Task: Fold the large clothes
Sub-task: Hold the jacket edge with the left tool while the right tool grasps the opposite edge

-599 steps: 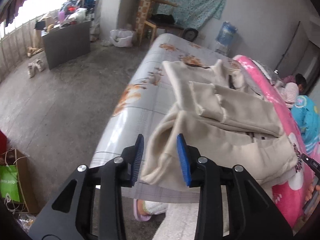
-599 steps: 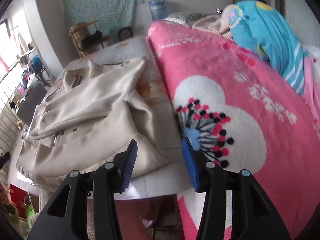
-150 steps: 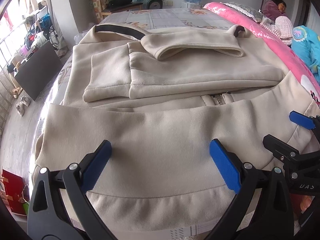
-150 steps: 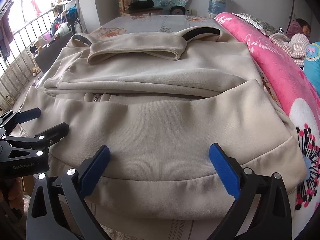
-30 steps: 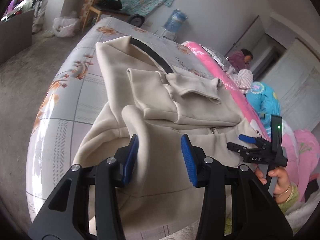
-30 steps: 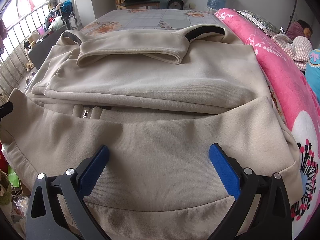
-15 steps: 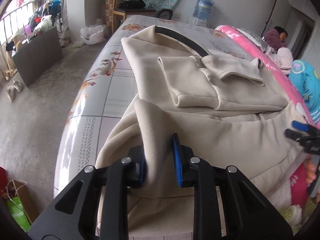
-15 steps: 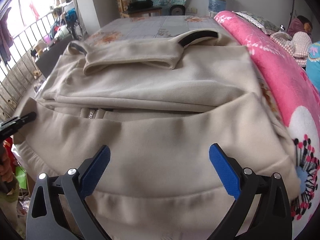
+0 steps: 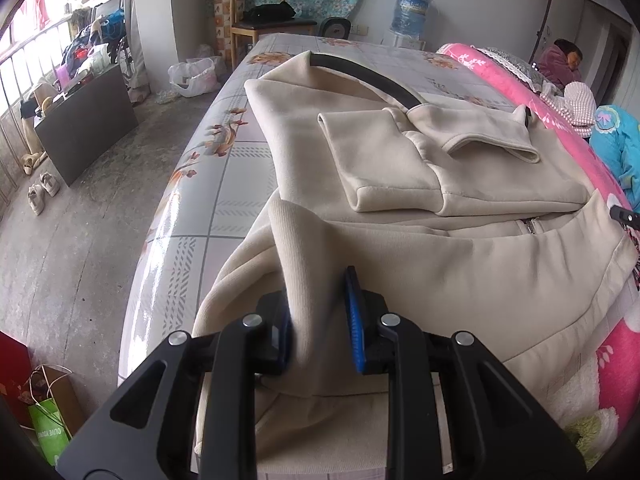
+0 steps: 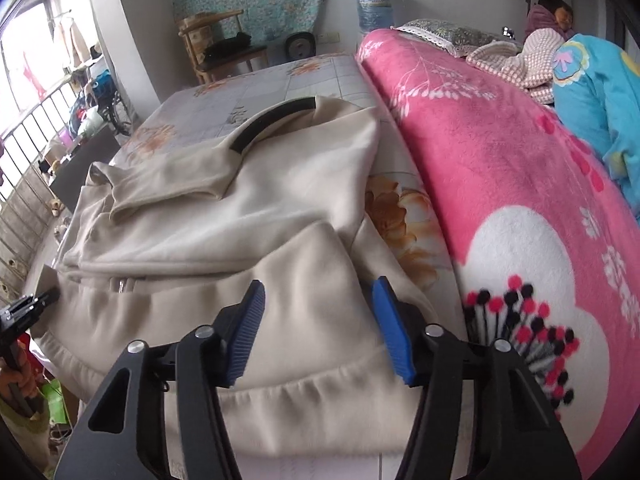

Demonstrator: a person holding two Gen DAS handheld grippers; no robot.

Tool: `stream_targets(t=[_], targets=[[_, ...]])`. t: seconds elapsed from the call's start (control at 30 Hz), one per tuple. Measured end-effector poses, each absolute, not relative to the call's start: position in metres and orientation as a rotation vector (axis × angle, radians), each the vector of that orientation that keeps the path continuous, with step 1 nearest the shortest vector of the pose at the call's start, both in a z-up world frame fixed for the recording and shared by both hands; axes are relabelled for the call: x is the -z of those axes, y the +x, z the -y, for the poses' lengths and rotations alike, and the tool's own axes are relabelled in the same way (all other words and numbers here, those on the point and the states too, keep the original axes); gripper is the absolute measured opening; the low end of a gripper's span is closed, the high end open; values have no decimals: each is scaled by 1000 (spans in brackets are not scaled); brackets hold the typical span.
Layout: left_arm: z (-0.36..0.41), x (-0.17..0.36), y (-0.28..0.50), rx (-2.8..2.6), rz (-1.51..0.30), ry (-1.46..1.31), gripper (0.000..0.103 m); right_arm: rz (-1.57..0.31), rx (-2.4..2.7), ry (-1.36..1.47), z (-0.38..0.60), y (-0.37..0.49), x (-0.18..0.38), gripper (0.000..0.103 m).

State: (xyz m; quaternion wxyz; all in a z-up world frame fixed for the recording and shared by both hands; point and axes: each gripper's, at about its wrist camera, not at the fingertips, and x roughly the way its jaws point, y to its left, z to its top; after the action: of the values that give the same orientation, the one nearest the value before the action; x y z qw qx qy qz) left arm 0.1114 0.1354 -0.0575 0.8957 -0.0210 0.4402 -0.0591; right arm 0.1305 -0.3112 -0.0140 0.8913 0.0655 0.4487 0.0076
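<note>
Pinching a raised ridge of the cream jacket [image 9: 460, 264] at its near left corner, your left tongs [image 9: 318, 316] have narrowed from a loose straddle a second ago into a firm hold on the cloth. The jacket lies across the bed [image 9: 224, 168], sleeves already folded in. On the right, your right tongs [image 10: 318, 328] are closing from wide over the hem's right corner, pads not yet pressing. With both corners held, you can probably fold the hem upward.
</note>
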Motion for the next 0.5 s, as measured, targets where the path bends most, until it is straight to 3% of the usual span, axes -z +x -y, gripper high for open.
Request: stream_targets(t=[0.2,0.5], targets=[[-133,58,111,117,-909,-34,23,-975,-12,144,317,145,26,39],[-126,56,111,79,-923,0,24,-1008,21,67,313,133,33,33]])
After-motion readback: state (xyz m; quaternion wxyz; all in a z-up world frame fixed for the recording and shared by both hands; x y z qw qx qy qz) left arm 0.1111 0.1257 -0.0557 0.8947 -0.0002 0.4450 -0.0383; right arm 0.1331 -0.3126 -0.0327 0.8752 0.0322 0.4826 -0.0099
